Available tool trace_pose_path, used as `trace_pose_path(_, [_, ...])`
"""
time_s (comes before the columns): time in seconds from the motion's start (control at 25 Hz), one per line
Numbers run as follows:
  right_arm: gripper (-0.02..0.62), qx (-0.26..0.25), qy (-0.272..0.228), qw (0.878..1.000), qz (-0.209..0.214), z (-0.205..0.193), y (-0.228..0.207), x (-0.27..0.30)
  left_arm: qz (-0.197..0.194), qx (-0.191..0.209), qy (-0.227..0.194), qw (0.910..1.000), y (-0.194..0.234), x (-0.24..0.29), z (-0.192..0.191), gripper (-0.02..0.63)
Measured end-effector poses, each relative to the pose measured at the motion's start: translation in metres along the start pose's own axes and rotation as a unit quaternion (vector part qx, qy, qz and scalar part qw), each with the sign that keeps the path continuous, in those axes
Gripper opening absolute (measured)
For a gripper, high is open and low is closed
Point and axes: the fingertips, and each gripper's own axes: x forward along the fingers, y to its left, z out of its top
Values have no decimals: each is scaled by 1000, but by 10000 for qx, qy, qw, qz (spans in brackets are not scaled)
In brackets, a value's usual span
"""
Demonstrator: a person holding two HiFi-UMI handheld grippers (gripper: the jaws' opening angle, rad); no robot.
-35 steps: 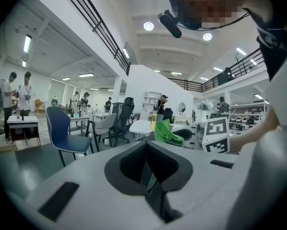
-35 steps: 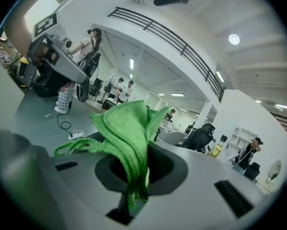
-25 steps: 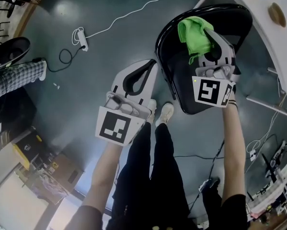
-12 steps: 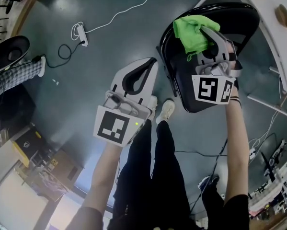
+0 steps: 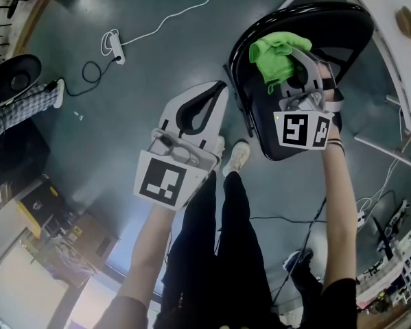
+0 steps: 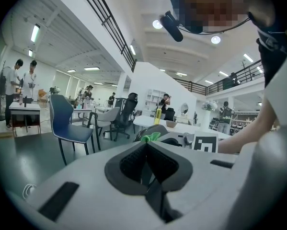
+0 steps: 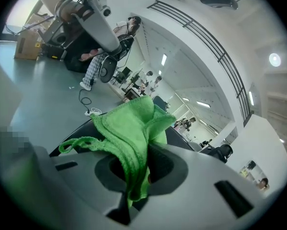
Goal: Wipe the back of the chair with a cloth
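A black chair [image 5: 342, 29] stands at the upper right of the head view, its curved back [image 7: 78, 131] facing me. My right gripper [image 5: 289, 52] is shut on a crumpled green cloth [image 5: 272, 57] and holds it against the top of that back. In the right gripper view the cloth [image 7: 133, 128] bulges out from between the jaws. My left gripper [image 5: 214, 93] hangs over the floor to the left of the chair, shut with nothing in it. In the left gripper view its jaws meet, and the cloth [image 6: 153, 137] shows just beyond them.
A white power strip [image 5: 114, 50] with its cable lies on the grey floor at the upper left. A white table [image 5: 397, 53] curves past the chair on the right. A person's checked trouser leg [image 5: 20, 108] is at the left edge. A blue chair [image 6: 69, 123] stands farther off.
My right gripper has slid the cloth slightly left and down along the top of the chair's back. The left gripper has stayed put.
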Motion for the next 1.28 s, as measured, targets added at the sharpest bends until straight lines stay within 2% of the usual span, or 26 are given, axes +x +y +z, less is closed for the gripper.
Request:
trace_pose_path(0.72, [43,-43,498,9959,760,-50,72,5,-43,-73,20,10000,-3,10,-5,6])
trace_pose_path(1.0, [43,-231,712,9893,1249,-76,102,5,-50,-84,54,9999,-5,14,-8,6])
trace_pose_path(1.28, [43,-36,664,9916,1110,-71,94,-7,-37,-42,95,9999,-6,12,-9,6])
